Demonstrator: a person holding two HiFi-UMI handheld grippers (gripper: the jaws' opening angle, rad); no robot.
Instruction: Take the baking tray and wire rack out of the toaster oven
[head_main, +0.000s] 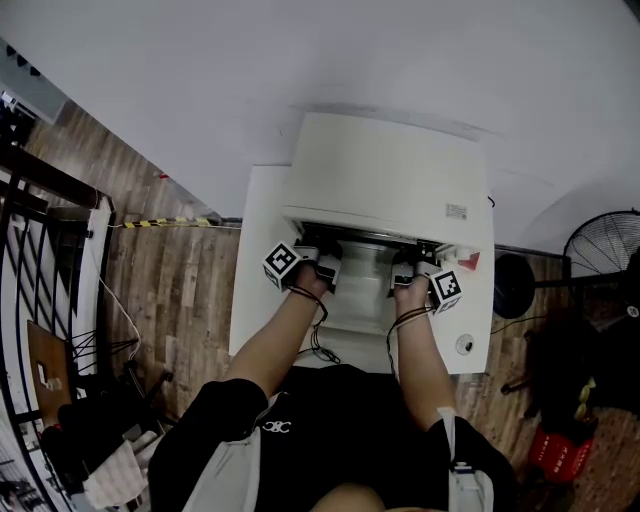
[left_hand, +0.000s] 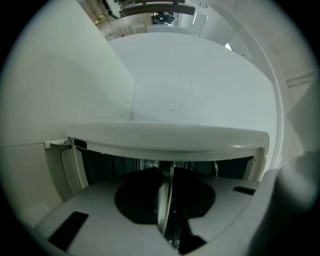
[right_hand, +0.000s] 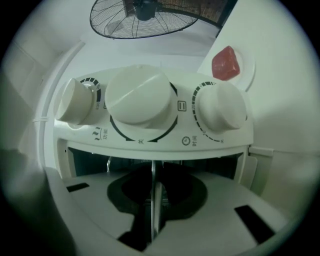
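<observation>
Now the left tool (head_main: 328, 264) and right tool (head_main: 405, 270) each pinch the thin edge of the tray (left_hand: 164, 197) at the oven (head_main: 385, 175) mouth; next, probably, pull it out flat.

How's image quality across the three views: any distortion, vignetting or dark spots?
Head view: wide-angle bend, toaster oven bright, frame edges dim. Left gripper view: heavy fisheye, black corners, oven cavity dark, metal edge between the fingers glints. Right gripper view: same fisheye; middle knob sharp, fingers soft.
</observation>
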